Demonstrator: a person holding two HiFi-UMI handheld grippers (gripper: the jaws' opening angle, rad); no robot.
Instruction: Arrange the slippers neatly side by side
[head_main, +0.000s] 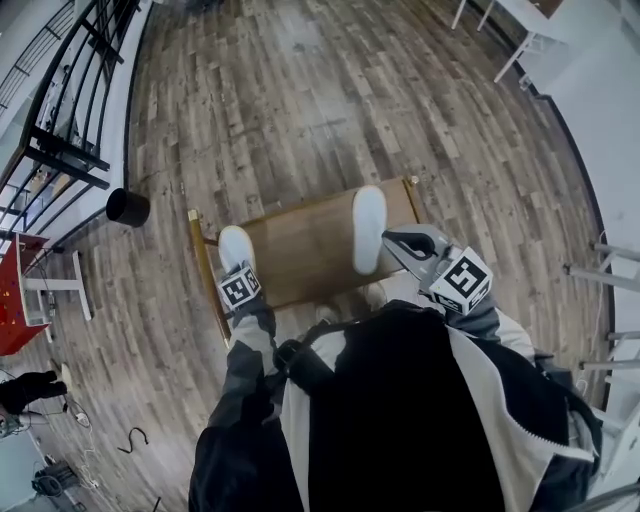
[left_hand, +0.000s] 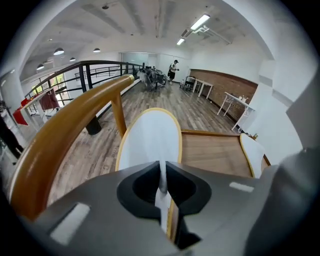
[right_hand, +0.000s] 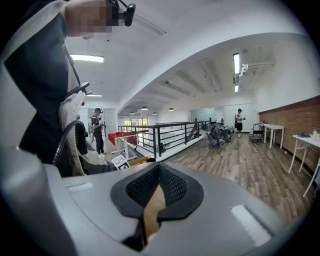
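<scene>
At left on the bench (head_main: 300, 255), my left gripper (left_hand: 162, 190) clamps the left slipper (left_hand: 150, 140); my right gripper (right_hand: 152, 200), shut and empty, is beside the right slipper (head_main: 368, 228).

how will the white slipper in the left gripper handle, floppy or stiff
Probably fairly stiff: the white slipper juts straight out of the left gripper, pinched at one thin edge, without drooping. Likely light, since that narrow pinch seems enough to hold it. Its flat sole should not roll.
</scene>
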